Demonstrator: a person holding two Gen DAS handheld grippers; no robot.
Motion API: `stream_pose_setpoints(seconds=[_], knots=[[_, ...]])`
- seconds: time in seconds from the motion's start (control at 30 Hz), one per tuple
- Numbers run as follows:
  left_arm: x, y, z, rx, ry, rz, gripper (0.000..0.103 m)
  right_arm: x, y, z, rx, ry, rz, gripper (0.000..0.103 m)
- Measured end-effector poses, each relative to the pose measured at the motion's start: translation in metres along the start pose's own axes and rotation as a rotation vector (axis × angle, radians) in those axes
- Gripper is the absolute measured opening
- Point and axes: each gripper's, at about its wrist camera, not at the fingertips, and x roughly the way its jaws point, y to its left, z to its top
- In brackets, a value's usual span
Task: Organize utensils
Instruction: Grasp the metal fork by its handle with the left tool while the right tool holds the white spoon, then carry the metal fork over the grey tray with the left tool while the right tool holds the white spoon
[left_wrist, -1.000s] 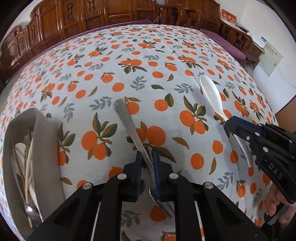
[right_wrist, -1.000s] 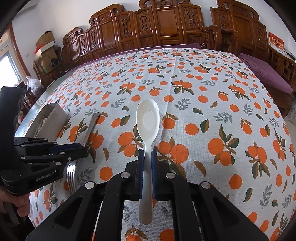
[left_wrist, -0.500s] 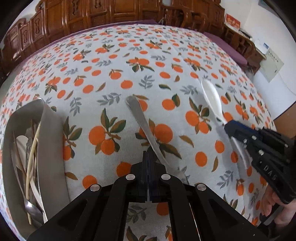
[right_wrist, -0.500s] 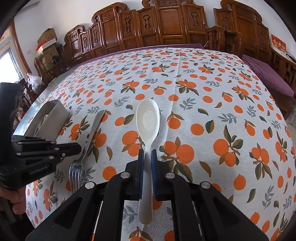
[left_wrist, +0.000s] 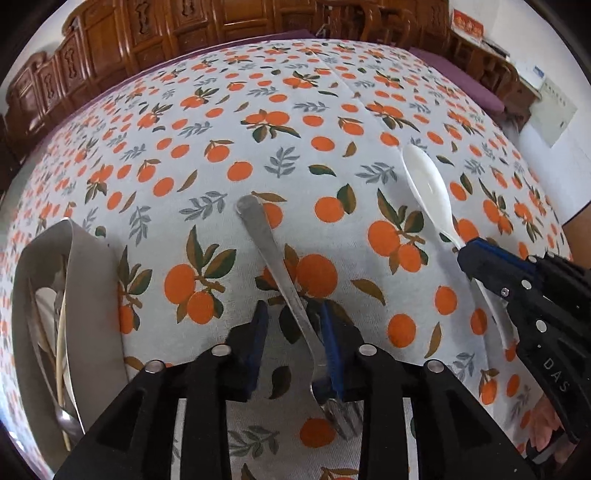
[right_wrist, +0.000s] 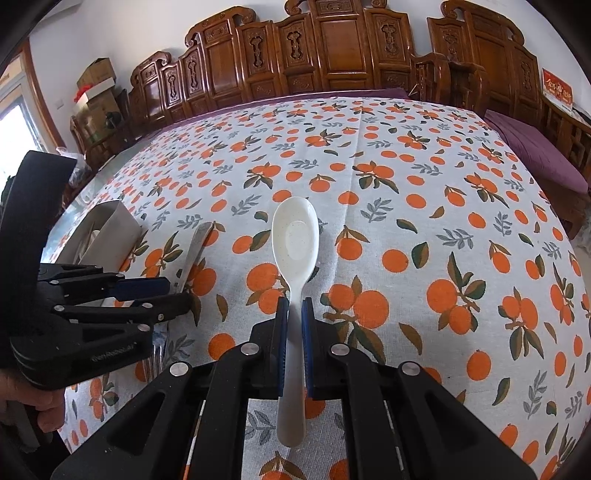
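A metal fork (left_wrist: 266, 243) lies flat on the orange-print tablecloth, tines toward me. My left gripper (left_wrist: 293, 314) straddles its neck; the jaws are opening, the fork runs close to the right finger and the pads do not press on it. The right wrist view shows the left gripper (right_wrist: 179, 293) over the fork (right_wrist: 195, 243). My right gripper (right_wrist: 294, 306) is shut on the handle of a white spoon (right_wrist: 295, 236), bowl pointing away. The left wrist view shows the spoon (left_wrist: 424, 181) leading into the right gripper (left_wrist: 465, 253).
A grey utensil box (left_wrist: 92, 295) with several utensils stands at the left table edge, seen also as the box (right_wrist: 118, 221). Carved wooden chairs (right_wrist: 332, 48) line the far side. A person's hand (right_wrist: 44, 410) holds the left gripper.
A second ago the left jaws pinched the fork; then they shut fully beside it; now they stand apart around it. The right gripper and spoon have not moved.
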Motion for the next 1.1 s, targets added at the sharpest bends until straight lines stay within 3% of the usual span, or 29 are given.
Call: stream_pose_setpoints(seconds=[0.03, 0.33, 0.8, 1.1], knots=[[0.0, -0.001, 0.001, 0.008, 0.006, 0.001, 0.013, 0.0, 0.0, 0.0, 0.0, 0.0, 0.0, 0.009], [-0.004, 0.003, -0.006, 0.054, 0.019, 0.002, 0.007, -0.004, -0.003, 0.0, 0.007, -0.008, 0.003, 0.009], [-0.003, 0.009, -0.007, 0.05, 0.038, -0.005, 0.007, -0.003, -0.001, 0.001, 0.003, -0.006, 0.01, 0.009], [-0.013, 0.011, -0.018, 0.076, 0.003, -0.017, 0.006, -0.003, 0.003, 0.001, -0.01, -0.004, 0.015, 0.009]])
